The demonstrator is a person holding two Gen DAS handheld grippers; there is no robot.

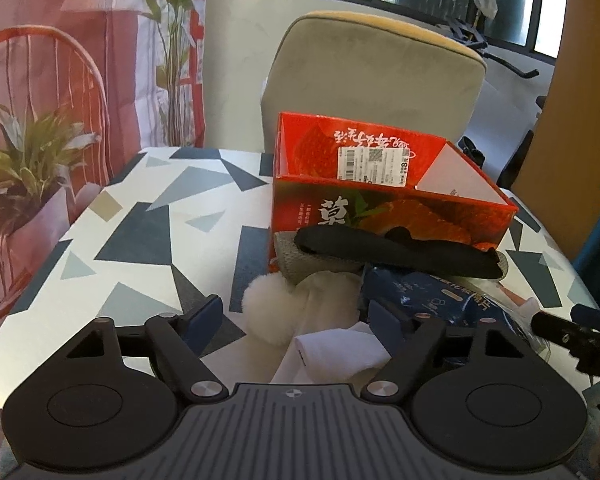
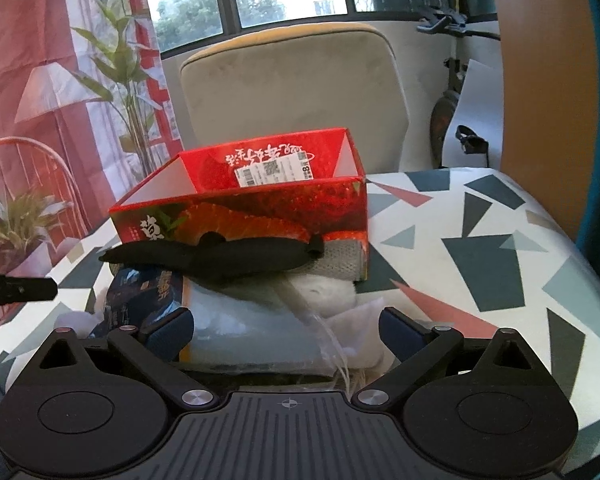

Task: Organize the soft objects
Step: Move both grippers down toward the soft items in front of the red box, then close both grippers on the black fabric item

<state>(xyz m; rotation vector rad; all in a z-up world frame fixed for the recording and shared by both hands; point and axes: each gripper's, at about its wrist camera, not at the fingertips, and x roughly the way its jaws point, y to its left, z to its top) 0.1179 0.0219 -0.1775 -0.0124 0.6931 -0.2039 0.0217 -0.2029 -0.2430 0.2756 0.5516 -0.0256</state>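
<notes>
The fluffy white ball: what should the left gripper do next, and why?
Probably ease the left gripper forward and shut on the fluffy white ball. Its jaws stand open around it without pressing, and the red box behind looks empty.

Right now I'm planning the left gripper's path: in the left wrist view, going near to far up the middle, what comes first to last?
White folded cloth → fluffy white pompom → grey knit item → red box → beige chair back.
</notes>
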